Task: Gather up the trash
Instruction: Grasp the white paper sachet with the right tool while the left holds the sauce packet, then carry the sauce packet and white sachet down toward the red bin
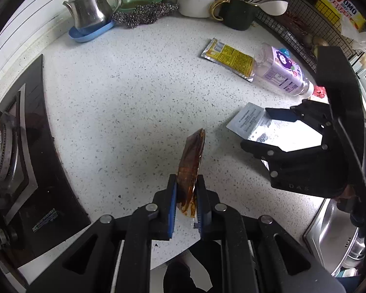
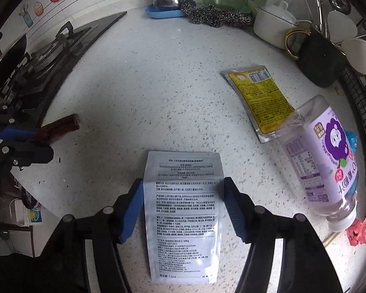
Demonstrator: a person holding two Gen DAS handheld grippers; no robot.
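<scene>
Right wrist view: my right gripper pointed steeply down over the white printed sachet, which lay flat on the speckled counter.
Right gripper, state: jaws part-way apart, one blue pad at each long edge of the sachet; whether the pads pressed on it or only stood against it I could not tell.
Left gripper, state: my left gripper was clenched on a brown wrapper, which stood up out of the jaws, clear of the counter.
Step in hand, as I judged it: closing on the white sachet to lift it.
Handling note: the sachet was thin and flat, so I reckoned the fingertips had to reach down to the counter and squeeze the edges inward until the foil buckled up into the pads.
Alignment note: the sachet sat nearly square between the fingers; keeping it so seemed best.
Risk: a shallow pinch would likely slide over the slick foil.
Left hand, advice: hold the wrapper steady and well apart from the right.
Other trash seen: yellow sachet touching a toppled clear bottle; red scrap near the bottle's cap.
Not trash, I judged: steel teapot, scourers, dark mug, hob.
</scene>
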